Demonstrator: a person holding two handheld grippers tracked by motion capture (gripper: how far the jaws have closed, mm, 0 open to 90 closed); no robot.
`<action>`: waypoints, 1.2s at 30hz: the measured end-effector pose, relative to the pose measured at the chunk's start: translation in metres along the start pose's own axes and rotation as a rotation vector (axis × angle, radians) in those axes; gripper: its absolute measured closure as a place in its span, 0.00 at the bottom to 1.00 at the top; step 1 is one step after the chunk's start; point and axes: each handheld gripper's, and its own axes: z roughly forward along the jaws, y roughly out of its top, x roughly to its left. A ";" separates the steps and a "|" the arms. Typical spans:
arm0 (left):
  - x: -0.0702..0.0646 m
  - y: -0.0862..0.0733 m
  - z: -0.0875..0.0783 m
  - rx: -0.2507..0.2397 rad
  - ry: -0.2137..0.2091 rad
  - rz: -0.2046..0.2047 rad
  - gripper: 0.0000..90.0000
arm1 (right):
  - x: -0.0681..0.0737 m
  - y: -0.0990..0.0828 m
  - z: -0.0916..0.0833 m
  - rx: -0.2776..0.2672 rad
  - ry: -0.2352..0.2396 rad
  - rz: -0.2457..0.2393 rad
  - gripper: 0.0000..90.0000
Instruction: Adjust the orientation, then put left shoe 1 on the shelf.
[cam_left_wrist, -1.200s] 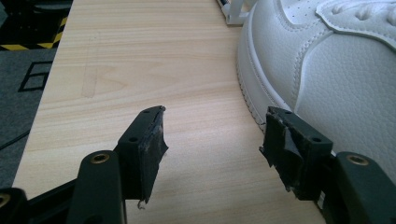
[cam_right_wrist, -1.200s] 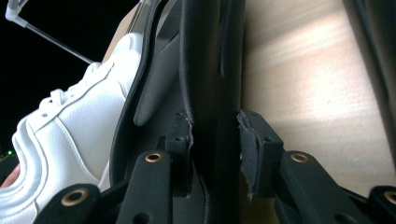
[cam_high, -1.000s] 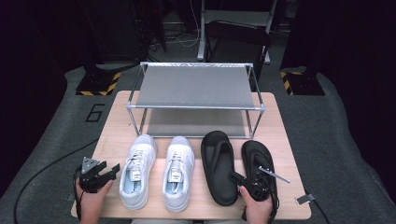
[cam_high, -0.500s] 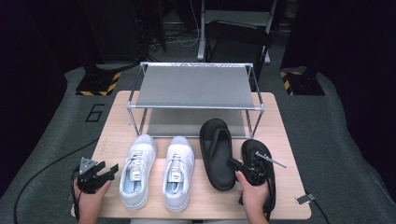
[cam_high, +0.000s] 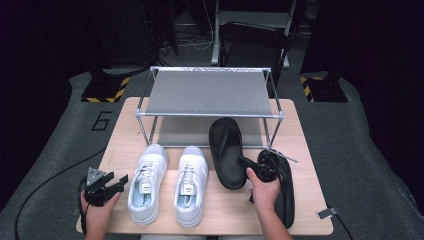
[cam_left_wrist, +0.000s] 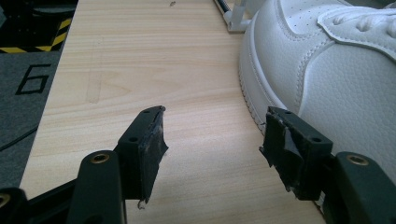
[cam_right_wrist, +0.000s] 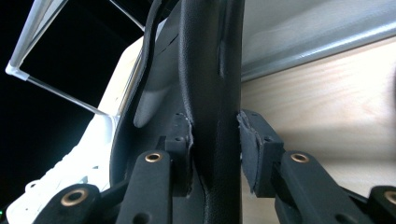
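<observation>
Right claw (cam_high: 250, 170) clenched on the black flip-flop (cam_high: 227, 150), its toe under the shoe rack (cam_high: 207, 92) toward the counter's far edge.
Smooth matte rubber sole, pinched edge-on between the black pads. Left claw (cam_left_wrist: 212, 140) released over pale wood-grain counter (cam_left_wrist: 140, 70), beside a pebbled white leather sneaker (cam_left_wrist: 345, 79) with stitched seams. A "6" marks the grey floor (cam_left_wrist: 30, 79).

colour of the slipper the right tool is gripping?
Black slipper, matte; it shows best in the high view.
</observation>
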 end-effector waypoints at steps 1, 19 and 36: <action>0.000 0.000 0.001 -0.013 0.004 -0.002 0.42 | 0.001 0.002 0.002 0.001 0.002 0.001 0.74; 0.000 0.000 0.001 -0.015 -0.001 -0.001 0.42 | 0.008 0.019 0.044 0.006 -0.035 -0.018 0.73; 0.002 -0.001 0.002 -0.021 0.011 -0.017 0.42 | 0.004 0.039 0.093 -0.002 -0.025 0.053 0.73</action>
